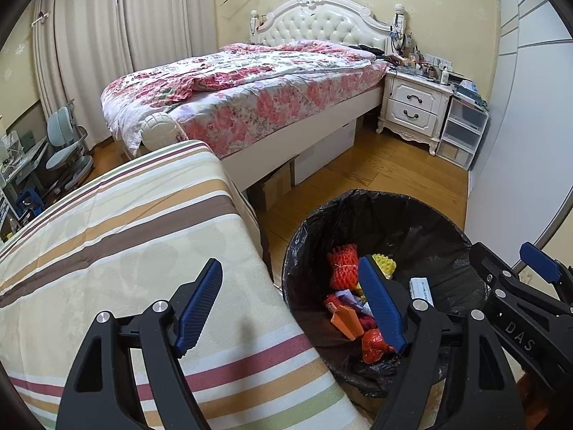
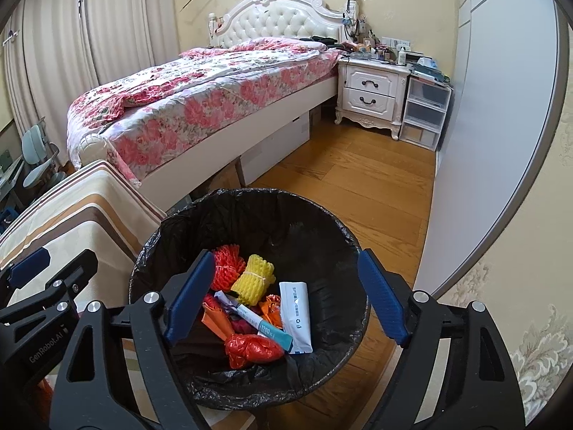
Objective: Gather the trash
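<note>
Wooden floor (image 2: pixel 343 186) holds bin (image 2: pixel 172 229) containing orange, yellow foam nets (image 2: pixel 252 281), wrappers (image 2: pixel 295 317)

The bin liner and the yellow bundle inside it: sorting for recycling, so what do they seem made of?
Bin liner: thin black plastic film, by its glossy, crinkled folds over the rim. Yellow bundle: probably soft foam netting, matte with a dimpled mesh surface, tied round with a band.

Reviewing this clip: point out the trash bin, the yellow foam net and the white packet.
trash bin (image 2: pixel 250 199): right wrist view, far rim of the black liner.
yellow foam net (image 2: pixel 252 279): right wrist view, middle of the bundle.
white packet (image 2: pixel 295 315): right wrist view, centre of its face.
</note>
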{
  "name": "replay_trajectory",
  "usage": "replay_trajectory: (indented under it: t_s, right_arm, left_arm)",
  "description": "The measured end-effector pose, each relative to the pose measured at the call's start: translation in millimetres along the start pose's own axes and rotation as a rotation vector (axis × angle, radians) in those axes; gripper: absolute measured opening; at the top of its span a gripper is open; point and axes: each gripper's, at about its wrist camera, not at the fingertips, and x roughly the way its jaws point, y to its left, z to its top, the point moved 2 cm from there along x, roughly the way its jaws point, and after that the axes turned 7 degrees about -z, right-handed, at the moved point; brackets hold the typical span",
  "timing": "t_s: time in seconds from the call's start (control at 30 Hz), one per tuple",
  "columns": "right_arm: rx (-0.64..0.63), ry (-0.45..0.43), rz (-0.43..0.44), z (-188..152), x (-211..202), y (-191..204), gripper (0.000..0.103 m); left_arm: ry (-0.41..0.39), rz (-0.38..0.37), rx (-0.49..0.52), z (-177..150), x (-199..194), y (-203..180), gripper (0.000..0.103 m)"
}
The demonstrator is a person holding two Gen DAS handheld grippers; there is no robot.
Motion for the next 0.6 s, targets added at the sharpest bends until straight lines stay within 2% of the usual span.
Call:
replay_trajectory:
  t_s: [0.6]
  right_arm:
    - [-0.039,-0.030,0.027,-19,-53,17,0.082]
  left_arm:
    - [-0.064,0.014,-0.038,-23,-61,22,0.077]
